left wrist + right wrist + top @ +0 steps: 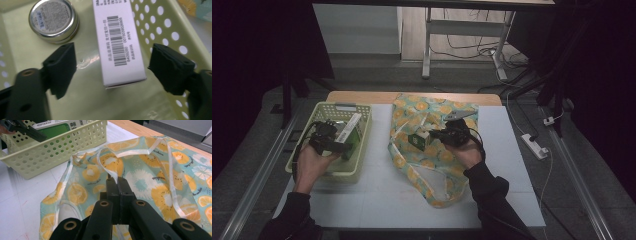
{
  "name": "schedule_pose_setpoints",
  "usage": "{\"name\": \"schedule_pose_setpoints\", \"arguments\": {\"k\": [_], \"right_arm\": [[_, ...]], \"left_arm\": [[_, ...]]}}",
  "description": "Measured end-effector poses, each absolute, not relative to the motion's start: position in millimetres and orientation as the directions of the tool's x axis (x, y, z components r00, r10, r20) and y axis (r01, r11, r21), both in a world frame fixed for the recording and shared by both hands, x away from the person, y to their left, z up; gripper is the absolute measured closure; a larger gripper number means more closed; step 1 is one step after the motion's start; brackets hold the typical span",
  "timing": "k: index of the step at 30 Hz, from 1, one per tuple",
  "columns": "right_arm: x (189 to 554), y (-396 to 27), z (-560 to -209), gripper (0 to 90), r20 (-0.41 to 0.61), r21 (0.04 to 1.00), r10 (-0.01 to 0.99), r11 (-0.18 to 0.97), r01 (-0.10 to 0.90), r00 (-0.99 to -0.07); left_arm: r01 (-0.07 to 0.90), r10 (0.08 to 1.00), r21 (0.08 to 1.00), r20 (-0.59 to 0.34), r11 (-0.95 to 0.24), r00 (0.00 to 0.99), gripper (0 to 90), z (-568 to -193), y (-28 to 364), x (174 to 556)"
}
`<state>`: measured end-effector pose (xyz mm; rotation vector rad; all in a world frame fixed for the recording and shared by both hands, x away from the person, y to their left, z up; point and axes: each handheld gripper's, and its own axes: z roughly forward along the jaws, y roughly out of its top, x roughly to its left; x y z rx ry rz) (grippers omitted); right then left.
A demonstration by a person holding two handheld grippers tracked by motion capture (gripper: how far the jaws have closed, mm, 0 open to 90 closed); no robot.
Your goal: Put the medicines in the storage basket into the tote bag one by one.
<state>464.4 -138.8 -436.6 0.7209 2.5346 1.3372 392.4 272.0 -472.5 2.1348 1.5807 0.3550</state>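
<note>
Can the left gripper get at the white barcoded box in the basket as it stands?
Probably yes. The left gripper is open inside the basket, one jaw on each side of the white box, nothing between them. The round tin sits off to one side.

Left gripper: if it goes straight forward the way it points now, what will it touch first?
Most likely the white barcoded box, lying between the open jaws of the left gripper inside the green basket; depth is unclear.

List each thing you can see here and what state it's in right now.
Left gripper: open, jaws either side of the box.
Box: lying in the basket, ungripped.
Tin: lid on, lying flat.
Basket: upright on the table.
Right gripper: shut on the bag's edge.
Bag: lying on the table, mouth lifted.
</note>
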Motion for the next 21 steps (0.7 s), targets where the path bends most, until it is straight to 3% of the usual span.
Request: {"name": "schedule_pose_setpoints", "arguments": {"k": [12, 21], "right_arm": [[464.1, -138.8, -436.0, 89.4, 0.056, 0.813, 0.498, 0.48, 0.329, -0.865], [464.1, -139.2, -435.6, 89.4, 0.056, 0.815, 0.502, 0.476, 0.33, -0.863]], "left_arm": [[0.852, 0.96, 0.495, -0.113, -0.17, 0.257, 58.2, -473.6, 273.5, 392.5], [0.848, 0.96, 0.505, -0.123, -0.157, 0.251, 61.6, -471.7, 276.7, 391.5]]}}
